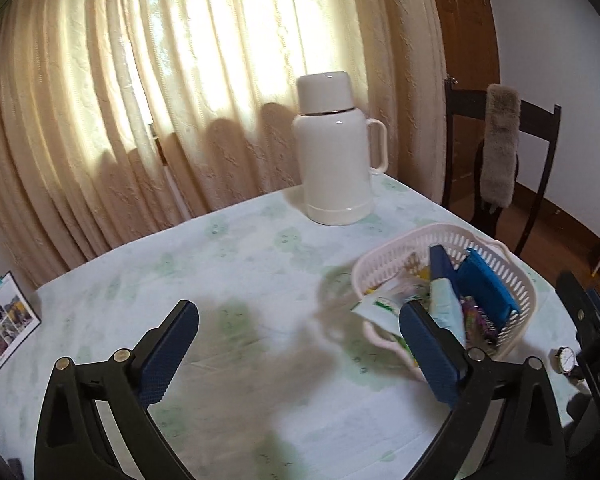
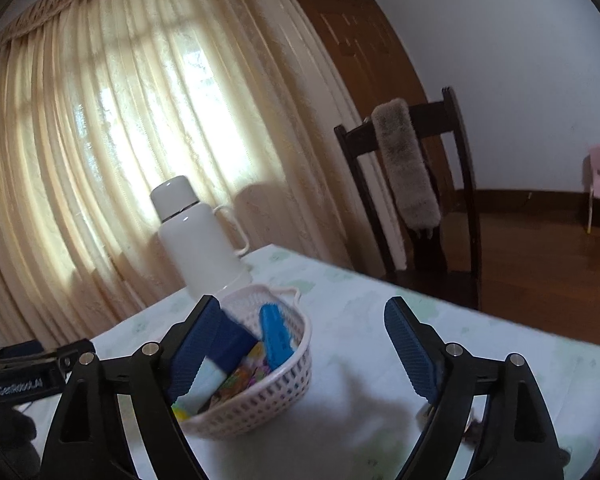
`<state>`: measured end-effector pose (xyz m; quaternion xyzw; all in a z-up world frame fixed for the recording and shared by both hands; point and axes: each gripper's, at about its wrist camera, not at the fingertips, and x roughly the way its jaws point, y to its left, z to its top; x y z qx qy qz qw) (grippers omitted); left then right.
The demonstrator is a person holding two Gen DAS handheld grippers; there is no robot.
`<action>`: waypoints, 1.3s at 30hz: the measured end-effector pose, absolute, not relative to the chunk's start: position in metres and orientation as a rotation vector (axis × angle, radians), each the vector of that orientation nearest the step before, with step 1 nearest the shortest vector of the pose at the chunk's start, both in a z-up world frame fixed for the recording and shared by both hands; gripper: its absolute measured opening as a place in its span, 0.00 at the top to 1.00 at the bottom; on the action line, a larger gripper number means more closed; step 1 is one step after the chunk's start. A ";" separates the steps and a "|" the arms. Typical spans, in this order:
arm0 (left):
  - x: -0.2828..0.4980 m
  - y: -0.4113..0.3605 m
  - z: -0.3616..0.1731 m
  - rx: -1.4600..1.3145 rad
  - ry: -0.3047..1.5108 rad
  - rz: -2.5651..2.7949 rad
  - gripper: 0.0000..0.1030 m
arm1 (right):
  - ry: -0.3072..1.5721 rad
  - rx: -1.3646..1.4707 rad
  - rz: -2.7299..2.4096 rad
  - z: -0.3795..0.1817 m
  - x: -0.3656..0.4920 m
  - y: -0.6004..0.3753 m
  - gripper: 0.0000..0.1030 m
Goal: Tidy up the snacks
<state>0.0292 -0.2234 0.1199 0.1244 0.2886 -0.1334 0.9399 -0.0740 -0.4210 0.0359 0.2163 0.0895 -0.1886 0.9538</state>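
A white slotted plastic basket (image 1: 396,258) stands on the table at the right; it also shows in the right wrist view (image 2: 288,384). Inside lie several snack packs: a bright blue pack (image 1: 486,284), a dark blue and pale blue box (image 1: 444,292), and colourful wrappers (image 1: 476,320). The blue pack (image 2: 275,336) and the box (image 2: 224,354) show again in the right wrist view. My left gripper (image 1: 300,332) is open and empty above the tablecloth, left of the basket. My right gripper (image 2: 300,328) is open and empty, raised just right of the basket.
A white thermos jug (image 1: 336,152) stands at the table's far edge before cream curtains. A dark wooden chair (image 2: 428,184) with a grey furry cover stands behind the table. A wristwatch (image 1: 566,360) lies right of the basket. A photo frame (image 1: 4,320) stands at the left.
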 end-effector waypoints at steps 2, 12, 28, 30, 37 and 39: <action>0.032 -0.218 0.120 0.247 0.598 -0.272 0.03 | 0.202 0.430 -0.355 0.034 -0.075 -0.415 0.16; 0.028 -0.217 0.117 0.274 0.599 -0.235 0.03 | 0.310 0.215 -0.207 0.030 -0.059 -0.364 0.14; 0.024 -0.219 0.114 0.336 0.558 -0.212 0.03 | 0.336 0.194 -0.190 0.027 -0.058 -0.357 0.10; 0.022 -0.220 0.113 0.353 0.549 -0.213 0.03 | 0.336 0.196 -0.193 0.027 -0.058 -0.357 0.10; 0.019 -0.227 0.108 0.408 0.523 -0.228 0.03 | 0.345 0.198 -0.205 0.026 -0.059 -0.357 0.10; 0.020 -0.227 0.107 0.409 0.527 -0.231 0.02 | 0.348 0.196 -0.205 0.026 -0.059 -0.356 0.10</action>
